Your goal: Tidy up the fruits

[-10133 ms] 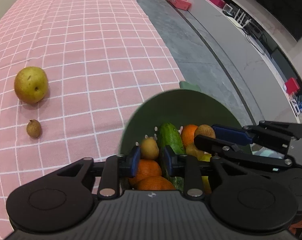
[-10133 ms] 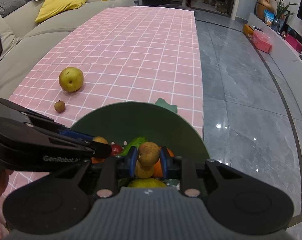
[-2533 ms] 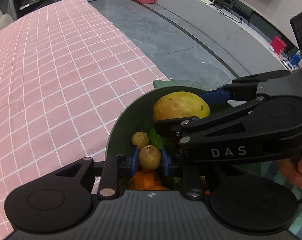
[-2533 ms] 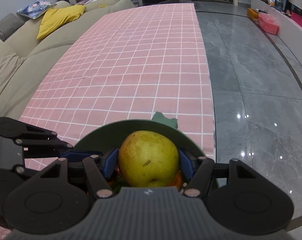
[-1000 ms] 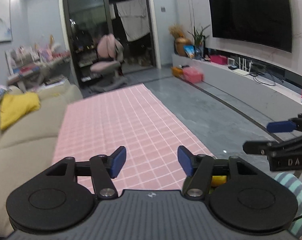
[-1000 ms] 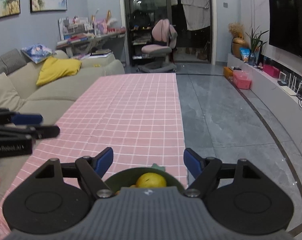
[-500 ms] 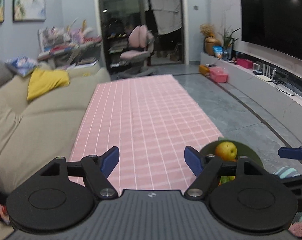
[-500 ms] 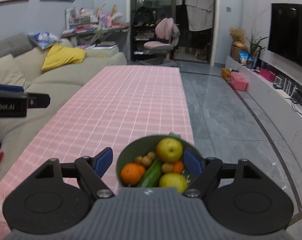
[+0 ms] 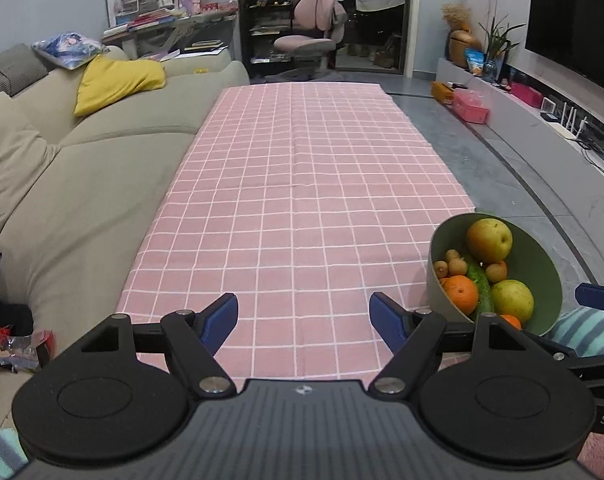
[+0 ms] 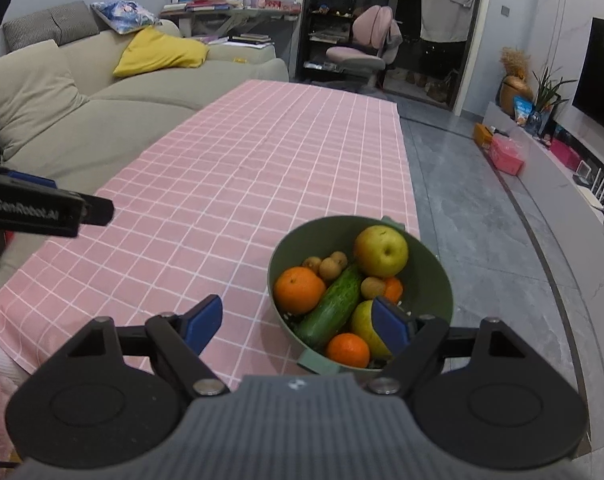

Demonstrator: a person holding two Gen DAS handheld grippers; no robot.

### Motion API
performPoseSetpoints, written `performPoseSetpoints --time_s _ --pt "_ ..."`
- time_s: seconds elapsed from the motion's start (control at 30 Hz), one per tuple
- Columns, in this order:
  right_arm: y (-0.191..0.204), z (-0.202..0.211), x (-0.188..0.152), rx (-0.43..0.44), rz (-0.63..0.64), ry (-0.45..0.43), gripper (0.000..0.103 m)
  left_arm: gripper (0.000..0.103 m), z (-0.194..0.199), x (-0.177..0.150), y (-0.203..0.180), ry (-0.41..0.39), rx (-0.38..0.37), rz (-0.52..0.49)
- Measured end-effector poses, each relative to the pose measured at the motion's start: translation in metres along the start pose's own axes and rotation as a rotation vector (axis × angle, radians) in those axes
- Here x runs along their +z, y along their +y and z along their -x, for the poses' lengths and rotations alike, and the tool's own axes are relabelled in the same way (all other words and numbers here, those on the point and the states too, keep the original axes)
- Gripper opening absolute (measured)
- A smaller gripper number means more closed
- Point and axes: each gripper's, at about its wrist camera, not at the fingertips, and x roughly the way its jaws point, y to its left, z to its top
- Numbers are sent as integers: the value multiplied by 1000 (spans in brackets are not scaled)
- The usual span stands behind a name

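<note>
A green bowl (image 10: 431, 276) stands at the near right corner of the pink checked tablecloth (image 10: 238, 184). It holds a yellow pear (image 10: 381, 251), an orange (image 10: 298, 290), a cucumber (image 10: 330, 307), a second pear, small brown fruits and small oranges. The bowl also shows in the left wrist view (image 9: 541, 264). My right gripper (image 10: 298, 322) is open and empty, above the bowl's near left edge. My left gripper (image 9: 303, 316) is open and empty, above the cloth's near end, left of the bowl. The left gripper's body shows in the right wrist view (image 10: 42, 210).
A beige sofa (image 9: 62, 168) with a yellow cushion (image 9: 118, 80) runs along the table's left side. Grey tiled floor (image 10: 481, 216) lies to the right, with a low TV bench (image 9: 541, 128) and a pink box (image 10: 507, 156). A pink chair (image 9: 309, 36) stands beyond the table.
Both grippers have let go of their fruit into the bowl, opened, and drawn back and up from it. The pear and small brown fruit now lie in the bowl.
</note>
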Motion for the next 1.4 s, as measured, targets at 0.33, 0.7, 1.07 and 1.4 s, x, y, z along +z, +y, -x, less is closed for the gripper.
performPoseSetpoints --time_s 0.33,0.7,1.07,1.4 --pt "1 -3 2 -10 -9 6 79 88 1 -3 1 8 -5 4" --pt "1 -3 2 -11 -14 3 79 88 2 -3 1 13 -6 9" --pt "0 -3 2 -12 -20 8 79 88 2 -3 1 13 -6 10" --pt "2 -6 2 -11 -20 19 79 88 1 -3 1 14 -7 10"
